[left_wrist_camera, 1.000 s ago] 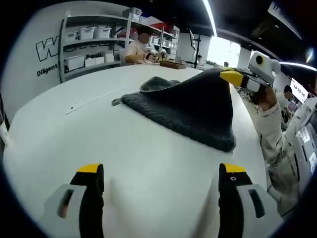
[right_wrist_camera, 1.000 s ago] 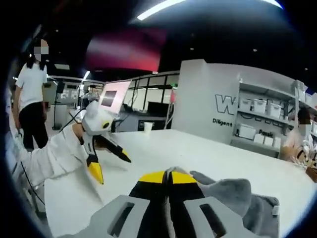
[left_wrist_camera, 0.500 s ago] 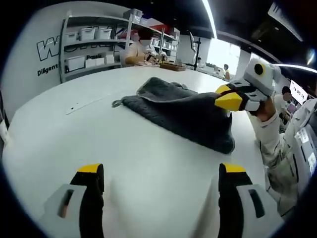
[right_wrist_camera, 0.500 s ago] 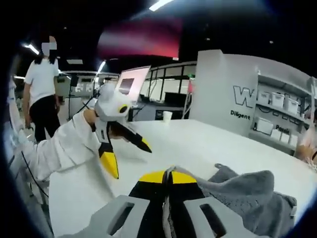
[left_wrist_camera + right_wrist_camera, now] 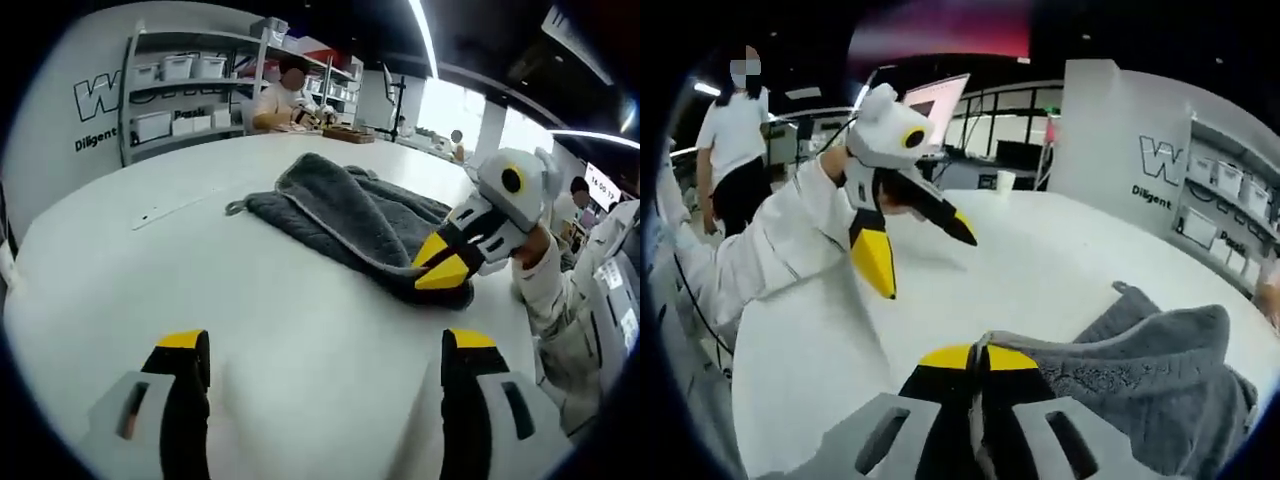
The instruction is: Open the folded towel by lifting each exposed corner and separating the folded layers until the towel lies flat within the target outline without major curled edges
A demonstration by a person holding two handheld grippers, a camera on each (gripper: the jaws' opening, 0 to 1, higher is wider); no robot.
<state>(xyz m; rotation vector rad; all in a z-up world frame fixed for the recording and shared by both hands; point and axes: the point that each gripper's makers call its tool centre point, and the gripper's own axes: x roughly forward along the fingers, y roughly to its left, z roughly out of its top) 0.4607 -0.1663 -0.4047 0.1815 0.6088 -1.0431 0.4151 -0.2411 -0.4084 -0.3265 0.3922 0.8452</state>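
Observation:
A dark grey towel (image 5: 345, 210) lies bunched on the white table (image 5: 150, 270), its top layer peeled back so a lighter hemmed edge shows. My right gripper (image 5: 440, 268) is shut on the towel's near right corner, low over the table. In the right gripper view the shut yellow-tipped jaws (image 5: 978, 358) pinch the towel's hem, and the grey towel (image 5: 1150, 375) spreads off to the right. My left gripper (image 5: 327, 350) stands open over bare table, short of the towel, with nothing between its jaws. The same left gripper (image 5: 923, 252) appears open in the right gripper view, held by a white sleeve (image 5: 770, 260).
A small loop tag (image 5: 234, 207) sticks out at the towel's left corner, and a thin mark (image 5: 165, 212) runs on the table left of it. Shelves with bins (image 5: 180, 95) and a seated person (image 5: 285, 100) lie beyond. Another person (image 5: 735, 150) stands past the table's edge.
My right gripper has come down and toward the left gripper with the towel corner. The raised tent of towel has dropped, and its top layer now lies turned over. The left gripper stays put.

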